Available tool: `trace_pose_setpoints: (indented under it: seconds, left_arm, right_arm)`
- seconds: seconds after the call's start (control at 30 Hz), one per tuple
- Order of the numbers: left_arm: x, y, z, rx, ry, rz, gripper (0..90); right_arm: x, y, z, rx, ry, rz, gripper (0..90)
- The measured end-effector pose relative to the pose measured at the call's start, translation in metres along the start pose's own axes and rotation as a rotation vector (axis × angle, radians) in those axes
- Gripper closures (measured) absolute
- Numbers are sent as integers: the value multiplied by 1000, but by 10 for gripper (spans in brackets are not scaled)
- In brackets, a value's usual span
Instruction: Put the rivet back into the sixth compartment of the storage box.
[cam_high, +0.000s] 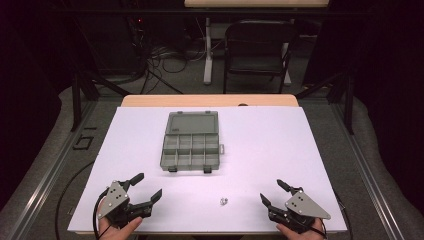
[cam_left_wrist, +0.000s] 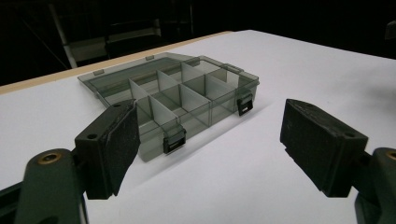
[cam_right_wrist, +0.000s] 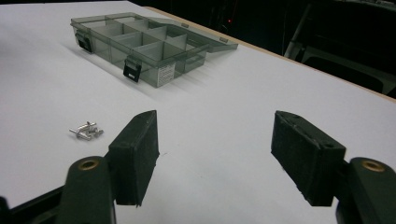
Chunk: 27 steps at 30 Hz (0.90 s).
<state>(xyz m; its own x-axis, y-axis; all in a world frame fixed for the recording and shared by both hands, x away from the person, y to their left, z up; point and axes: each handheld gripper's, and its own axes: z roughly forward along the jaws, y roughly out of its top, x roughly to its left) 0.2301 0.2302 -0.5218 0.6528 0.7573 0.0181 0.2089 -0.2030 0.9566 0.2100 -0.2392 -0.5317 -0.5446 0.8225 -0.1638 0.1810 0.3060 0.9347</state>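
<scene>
Nothing is done yet — both the left claw (cam_high: 148, 186) and the right claw (cam_high: 270, 193) stand wide open and empty, the small screws (cam_high: 223, 201) lie on the desk (cam_high: 280, 145), and the organizer box (cam_high: 192, 148) waits open.

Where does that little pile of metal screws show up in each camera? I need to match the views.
High view: the screws lie near the table's front edge, between the grippers.
Left gripper view: not in it.
Right gripper view: the screws lie left of the jaws.
Shared landmark: the open compartment box.
</scene>
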Motion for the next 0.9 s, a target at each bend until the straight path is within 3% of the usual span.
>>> trace_pose_setpoints:
  seconds: [0.3, 0.47, 0.67, 0.7, 0.8, 0.9]
  left_arm:
    - [0, -1, -1, 20, -10, -18, 228]
    - [-3, 0, 7, 51, -43, -26, 314]
    - [-14, 4, 26, 103, -97, 0, 338]
    - [-15, 5, 29, 107, -104, -4, 353]
    - [-22, 8, 42, 133, -137, 8, 354]
    - [-34, 11, 59, 184, -173, 10, 369]
  right_arm:
    - [-1, 1, 1, -1, -10, 6, 345]
    - [-1, 1, 2, 6, -4, 7, 345]
    - [-2, 1, 1, 3, -14, 17, 340]
    - [-3, 1, 1, 15, -34, 25, 307]
    - [-3, 1, 1, 13, -35, 37, 278]
    - [-5, 1, 1, 18, -29, 56, 256]
